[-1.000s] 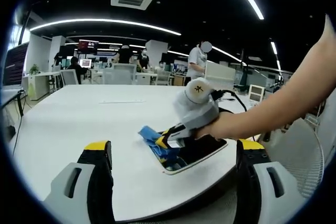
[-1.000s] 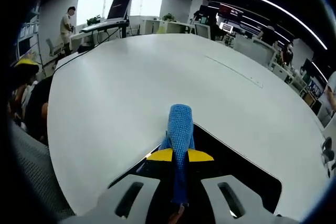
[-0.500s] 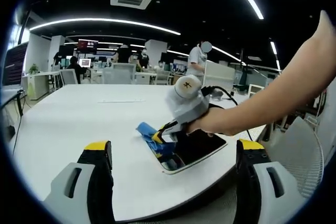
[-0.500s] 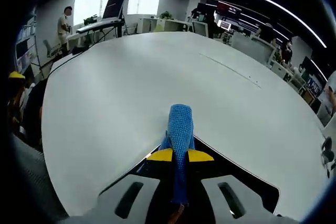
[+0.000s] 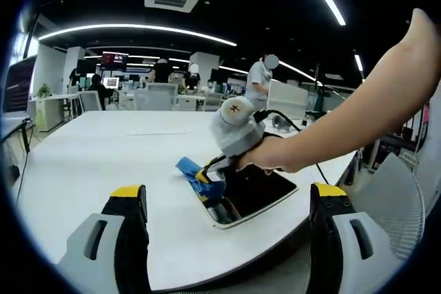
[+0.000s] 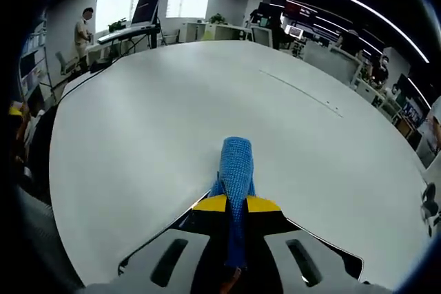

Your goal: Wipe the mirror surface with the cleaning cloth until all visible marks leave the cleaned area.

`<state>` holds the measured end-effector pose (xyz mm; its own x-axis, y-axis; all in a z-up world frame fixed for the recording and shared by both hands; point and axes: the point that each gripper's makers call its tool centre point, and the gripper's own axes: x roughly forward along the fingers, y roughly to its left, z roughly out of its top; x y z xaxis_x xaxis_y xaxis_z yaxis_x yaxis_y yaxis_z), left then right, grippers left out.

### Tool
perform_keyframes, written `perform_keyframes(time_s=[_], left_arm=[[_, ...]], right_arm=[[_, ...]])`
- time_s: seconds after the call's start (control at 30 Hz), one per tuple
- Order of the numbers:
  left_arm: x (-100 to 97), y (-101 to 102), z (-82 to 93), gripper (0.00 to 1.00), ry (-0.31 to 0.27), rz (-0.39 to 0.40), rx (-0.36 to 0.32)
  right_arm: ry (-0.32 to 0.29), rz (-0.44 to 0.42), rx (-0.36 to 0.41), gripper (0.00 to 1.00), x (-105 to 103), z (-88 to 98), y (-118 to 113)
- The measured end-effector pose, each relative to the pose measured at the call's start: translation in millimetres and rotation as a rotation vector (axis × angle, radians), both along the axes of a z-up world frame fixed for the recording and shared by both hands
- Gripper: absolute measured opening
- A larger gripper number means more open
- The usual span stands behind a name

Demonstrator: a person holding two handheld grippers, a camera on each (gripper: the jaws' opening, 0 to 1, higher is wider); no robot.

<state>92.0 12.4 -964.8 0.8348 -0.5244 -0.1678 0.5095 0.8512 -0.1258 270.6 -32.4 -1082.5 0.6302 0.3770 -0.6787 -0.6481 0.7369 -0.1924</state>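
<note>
In the left gripper view, one white table (image 5: 103, 156) carries one dark mirror (image 5: 258, 192) near its right edge. The left gripper (image 5: 227, 215) hangs over the near edge, jaws wide apart and empty. Beyond it, a hand (image 5: 275, 160) holds the right gripper (image 5: 204, 180), clamped on one blue cloth (image 5: 189, 170) at the mirror's left end. A mark on that gripper's round housing is unreadable.

In the right gripper view, the right gripper (image 6: 236, 204) pinches the cloth (image 6: 236, 170) between its yellow-tipped jaws, the cloth lying over the mirror (image 6: 324, 253) edge onto the table (image 6: 172, 115).
</note>
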Motion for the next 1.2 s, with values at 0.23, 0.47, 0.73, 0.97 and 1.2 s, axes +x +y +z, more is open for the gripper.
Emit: perform_keyframes(time_s=[0.23, 0.47, 0.73, 0.97, 1.2], left_arm=[[0.0, 0, -0.2, 0.97, 0.001, -0.001, 0.0], [0.3, 1, -1.3, 0.97, 0.006, 0.006, 0.002], [0.9, 1, 0.0, 0.98, -0.002, 0.006, -0.001], [0.8, 1, 0.5, 0.98, -0.002, 0.008, -0.001], [0.7, 0, 1.3, 0.98, -0.006, 0.005, -0.003]], right_arm=[[-0.004, 0.005, -0.001, 0.02, 1, 0.6, 0], [0.001, 0.05, -0.025, 0.02, 2, 0.0, -2], [0.007, 0.093, -0.081, 0.02, -1, 1.6, -17], [-0.002, 0.1, -0.11, 0.02, 1, 1.3, -30], [-0.016, 0.115, -0.148, 0.02, 3, 0.1, -35]])
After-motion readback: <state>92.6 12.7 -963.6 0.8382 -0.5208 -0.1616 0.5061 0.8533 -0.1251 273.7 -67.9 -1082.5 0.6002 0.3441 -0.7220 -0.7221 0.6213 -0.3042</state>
